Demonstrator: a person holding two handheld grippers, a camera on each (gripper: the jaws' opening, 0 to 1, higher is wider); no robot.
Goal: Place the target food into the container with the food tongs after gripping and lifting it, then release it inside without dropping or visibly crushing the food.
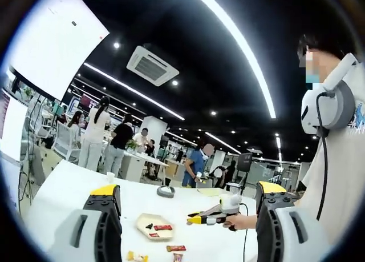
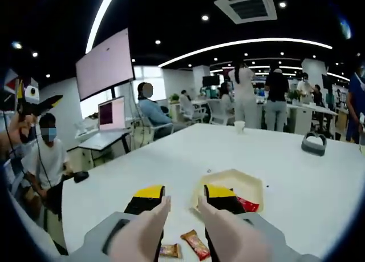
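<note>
A beige hexagonal container [image 1: 144, 220] lies on the white table [image 1: 68, 188] with red snack packets [image 1: 162, 228] in it. More wrapped snacks [image 1: 175, 248] lie in front of it. My left gripper [image 1: 188, 189] hangs high above the table, jaws wide open and empty. My right gripper [image 1: 195, 218], held by a hand, hovers to the right of the container. In the right gripper view my right gripper [image 2: 183, 194] is open just above the table, with the container [image 2: 242, 179] right behind its right jaw and snack packets [image 2: 195, 244] between the jaws. Beige strips lie along both jaws.
A grey round object [image 2: 313, 143] and a paper cup [image 2: 239, 127] stand farther back on the table. A person [image 1: 336, 159] stands at the right edge of the left gripper view. A seated person [image 2: 45, 156] and a laptop [image 2: 111, 116] are at the left. Several people stand at desks behind.
</note>
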